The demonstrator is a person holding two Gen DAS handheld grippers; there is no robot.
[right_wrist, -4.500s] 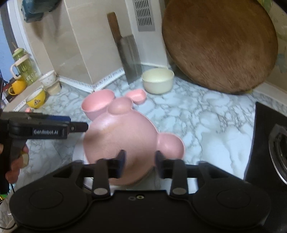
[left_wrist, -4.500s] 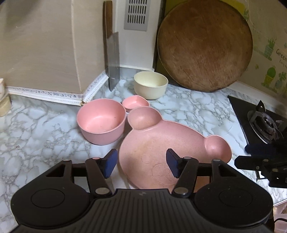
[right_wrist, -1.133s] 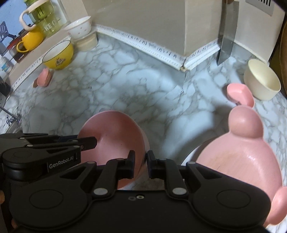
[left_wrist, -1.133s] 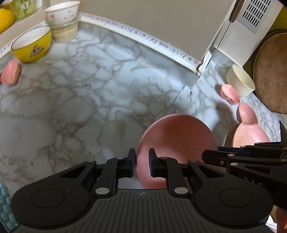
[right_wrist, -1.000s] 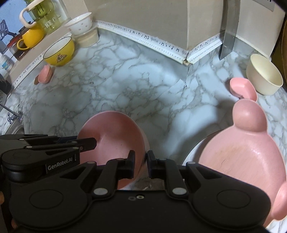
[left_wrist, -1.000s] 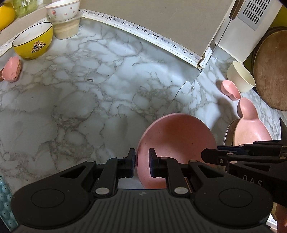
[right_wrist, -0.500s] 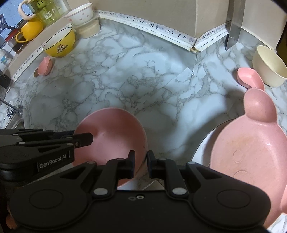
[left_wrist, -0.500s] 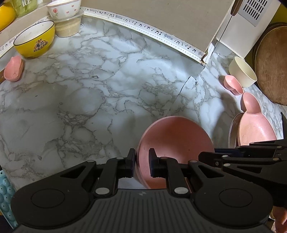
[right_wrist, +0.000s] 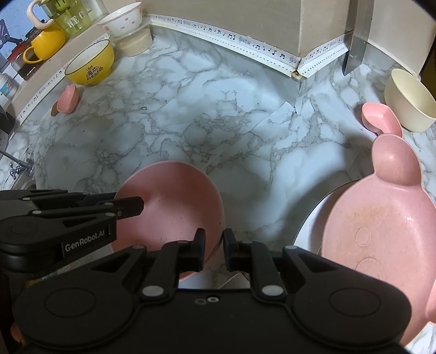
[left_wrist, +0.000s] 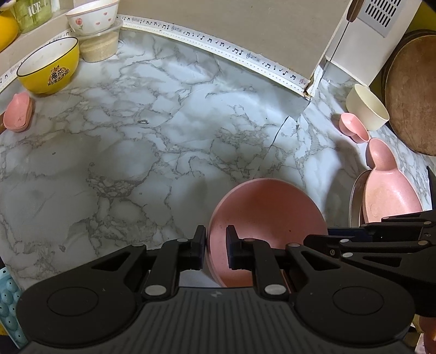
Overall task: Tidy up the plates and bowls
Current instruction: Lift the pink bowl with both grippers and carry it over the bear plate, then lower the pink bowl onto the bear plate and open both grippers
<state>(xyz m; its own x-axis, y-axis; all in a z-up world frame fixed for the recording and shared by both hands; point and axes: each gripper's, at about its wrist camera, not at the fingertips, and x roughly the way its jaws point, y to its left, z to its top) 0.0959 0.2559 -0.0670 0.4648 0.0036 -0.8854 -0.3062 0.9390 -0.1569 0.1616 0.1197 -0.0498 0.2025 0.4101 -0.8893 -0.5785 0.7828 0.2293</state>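
Note:
My left gripper (left_wrist: 215,246) is shut on the left rim of a round pink bowl (left_wrist: 269,217). My right gripper (right_wrist: 213,249) is shut on the same pink bowl's (right_wrist: 169,207) right rim. The bowl hangs tilted above the marble counter, held from both sides. A pink bear-shaped plate (right_wrist: 381,234) lies on a white plate (right_wrist: 310,220) at the right; it also shows in the left wrist view (left_wrist: 387,190). A cream bowl (right_wrist: 408,100) and a small pink heart dish (right_wrist: 381,117) stand beyond it.
A yellow bowl (left_wrist: 47,69), a white flowered bowl (left_wrist: 92,15) stacked on a beige one and a small pink dish (left_wrist: 17,111) stand at the far left by the wall. A cleaver (right_wrist: 357,35) leans on the wall. A round wooden board (left_wrist: 411,95) stands at the right.
Both grippers carry the pink bowl together, drawing back and leftward from the wall. Earlier my grippers were open over the bear plate with the bowl standing on the counter.

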